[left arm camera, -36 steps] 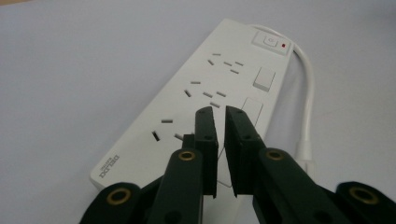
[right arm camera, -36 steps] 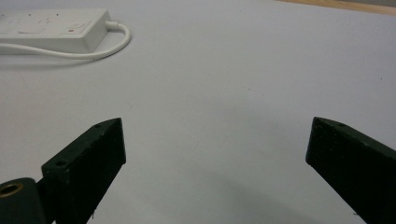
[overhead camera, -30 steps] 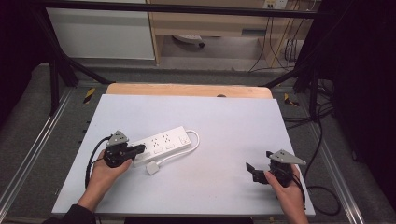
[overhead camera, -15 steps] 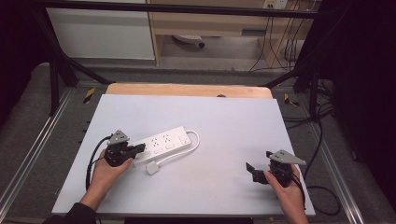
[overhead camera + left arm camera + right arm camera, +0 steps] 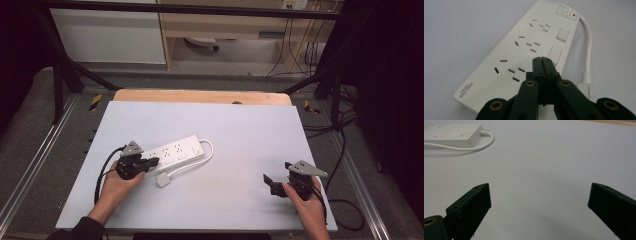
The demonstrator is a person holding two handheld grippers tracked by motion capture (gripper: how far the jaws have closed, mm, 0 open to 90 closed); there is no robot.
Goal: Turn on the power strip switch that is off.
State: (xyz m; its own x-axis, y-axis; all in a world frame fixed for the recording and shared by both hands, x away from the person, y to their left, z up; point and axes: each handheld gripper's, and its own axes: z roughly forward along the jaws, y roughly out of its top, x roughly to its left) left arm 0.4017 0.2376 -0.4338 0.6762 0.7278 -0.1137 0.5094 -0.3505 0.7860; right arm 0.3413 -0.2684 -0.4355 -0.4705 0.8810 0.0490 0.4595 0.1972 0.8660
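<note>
A white power strip (image 5: 177, 152) lies left of centre on the white board, its sockets facing up (image 5: 524, 47). Its white cable (image 5: 209, 149) loops round to a white plug (image 5: 163, 181) lying just in front of it. My left gripper (image 5: 151, 162) is shut with nothing between its jaws, and its tip (image 5: 541, 59) hovers over or rests on the strip beside the flat switches. Touch cannot be told. My right gripper (image 5: 269, 183) sits near the front right of the board, wide open and empty (image 5: 539, 187). The strip's switch end (image 5: 451, 133) shows far off in the right gripper view.
The white board (image 5: 250, 130) covers a wooden table whose far edge (image 5: 200, 96) shows behind it. Metal frame rails run down both sides. Black cables (image 5: 345, 150) trail on the floor at the right. A pale cabinet (image 5: 110, 35) stands beyond the table.
</note>
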